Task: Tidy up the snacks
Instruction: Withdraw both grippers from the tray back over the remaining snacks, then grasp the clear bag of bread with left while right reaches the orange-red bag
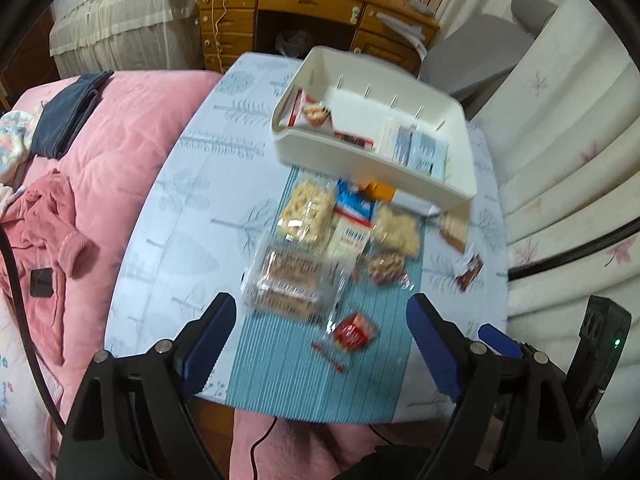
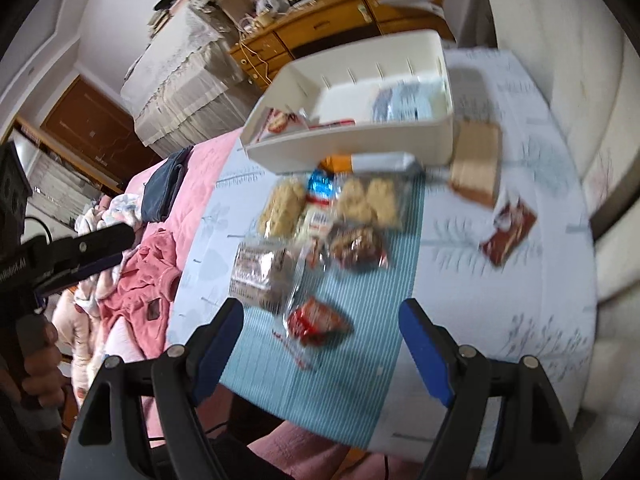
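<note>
Several wrapped snacks lie on a striped teal mat (image 1: pixel 280 364) (image 2: pixel 352 372). Nearest is a small red packet (image 1: pixel 354 330) (image 2: pixel 316 320). Behind it sit a clear pack of brown bars (image 1: pixel 290 276) (image 2: pixel 260 268), pale cracker packs (image 1: pixel 306 210) (image 2: pixel 370 200) and a dark snack bag (image 2: pixel 356 248). A white bin (image 1: pixel 360 160) (image 2: pixel 344 148) at the table's far side holds a red-white packet and blue-white packets. My left gripper (image 1: pixel 322 316) hangs open above the red packet. My right gripper (image 2: pixel 322 320) is open too, empty, over the same packet.
A brown-red packet (image 1: pixel 470 270) (image 2: pixel 508 232) and a tan box (image 2: pixel 476 168) lie right of the mat. The small table (image 1: pixel 180 208) has a leaf-print cloth. A pink quilt with clothes (image 1: pixel 52 240) lies left, a cream sofa (image 1: pixel 568 160) right, a wooden desk (image 1: pixel 312 12) behind.
</note>
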`<control>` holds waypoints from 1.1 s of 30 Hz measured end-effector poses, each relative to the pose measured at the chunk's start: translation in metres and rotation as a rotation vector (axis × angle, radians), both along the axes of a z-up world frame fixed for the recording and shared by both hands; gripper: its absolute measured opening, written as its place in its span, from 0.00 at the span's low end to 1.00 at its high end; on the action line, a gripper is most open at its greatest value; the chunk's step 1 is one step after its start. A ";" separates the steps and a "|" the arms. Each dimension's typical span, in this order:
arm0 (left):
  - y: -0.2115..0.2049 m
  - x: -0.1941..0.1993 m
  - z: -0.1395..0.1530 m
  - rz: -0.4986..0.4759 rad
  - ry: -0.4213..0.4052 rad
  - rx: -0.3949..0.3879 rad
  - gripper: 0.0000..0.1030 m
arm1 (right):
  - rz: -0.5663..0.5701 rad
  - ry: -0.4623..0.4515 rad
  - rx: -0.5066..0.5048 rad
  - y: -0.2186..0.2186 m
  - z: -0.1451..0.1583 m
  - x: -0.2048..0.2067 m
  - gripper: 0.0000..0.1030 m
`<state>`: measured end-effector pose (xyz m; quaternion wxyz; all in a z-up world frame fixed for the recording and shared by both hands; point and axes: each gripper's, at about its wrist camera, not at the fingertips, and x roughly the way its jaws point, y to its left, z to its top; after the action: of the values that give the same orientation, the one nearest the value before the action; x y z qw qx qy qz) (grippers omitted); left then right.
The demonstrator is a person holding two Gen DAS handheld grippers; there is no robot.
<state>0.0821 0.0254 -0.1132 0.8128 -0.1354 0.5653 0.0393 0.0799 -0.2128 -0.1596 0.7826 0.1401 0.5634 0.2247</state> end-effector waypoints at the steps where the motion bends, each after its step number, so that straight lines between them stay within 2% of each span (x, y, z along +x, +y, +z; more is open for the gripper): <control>1: 0.001 0.000 -0.005 -0.006 0.019 0.002 0.84 | -0.010 0.023 0.013 0.000 -0.004 -0.002 0.78; 7: 0.007 0.014 -0.040 -0.033 0.146 0.002 0.87 | -0.043 0.136 0.012 0.008 -0.025 -0.010 0.78; 12: 0.013 0.028 -0.068 -0.086 0.244 -0.026 0.87 | -0.087 0.188 -0.011 0.023 -0.037 -0.016 0.78; 21: 0.023 0.059 -0.113 -0.224 0.387 -0.046 0.88 | -0.256 0.280 -0.019 0.042 -0.058 -0.026 0.78; 28: 0.026 0.078 -0.138 -0.290 0.435 -0.059 0.88 | -0.400 0.325 0.025 0.058 -0.073 -0.037 0.78; 33: 0.018 0.086 -0.154 -0.355 0.462 -0.085 0.88 | -0.495 0.330 -0.004 0.072 -0.082 -0.042 0.78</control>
<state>0.1678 0.0438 -0.2674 0.6503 -0.0559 0.7513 -0.0975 0.0378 -0.1407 -0.2417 0.7119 0.3064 0.6319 0.0001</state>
